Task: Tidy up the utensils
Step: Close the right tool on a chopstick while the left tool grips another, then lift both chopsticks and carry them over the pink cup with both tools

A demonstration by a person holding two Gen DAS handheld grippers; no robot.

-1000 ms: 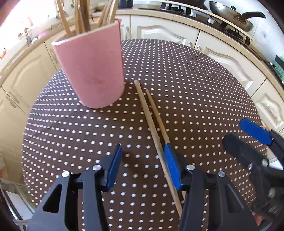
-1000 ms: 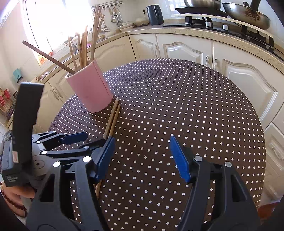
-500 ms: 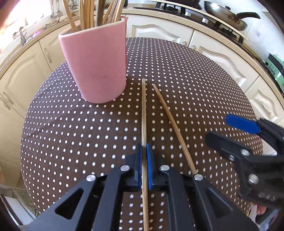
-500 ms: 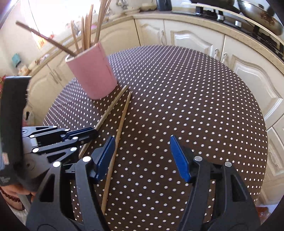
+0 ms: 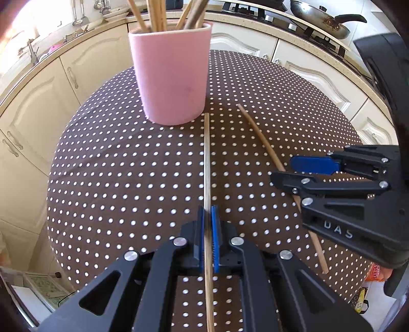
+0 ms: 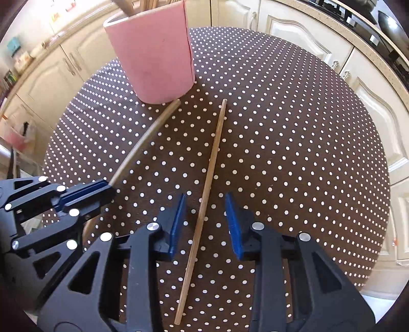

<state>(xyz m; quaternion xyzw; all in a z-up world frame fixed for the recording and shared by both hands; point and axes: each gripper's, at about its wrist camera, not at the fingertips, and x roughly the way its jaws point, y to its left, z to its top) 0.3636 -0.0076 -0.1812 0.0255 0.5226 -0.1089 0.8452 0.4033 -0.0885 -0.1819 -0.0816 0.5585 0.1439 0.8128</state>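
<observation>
Right gripper (image 6: pixel 205 222) angled down over the dotted worktop (image 6: pixel 294 153), jaws just closing, astride a loose chopstick (image 6: pixel 204 201) with gaps either side. Left gripper (image 6: pixel 102 187) clamped on a second chopstick (image 6: pixel 145 139), its far end by the pink holder (image 6: pixel 153 58) of sticks.

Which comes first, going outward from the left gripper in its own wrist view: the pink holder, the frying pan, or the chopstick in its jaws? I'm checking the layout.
1. Chopstick: clamped in the left gripper, running straight ahead.
2. Pink holder: ahead, slightly left, on the dotted table.
3. Frying pan: far right, on the stove.
</observation>
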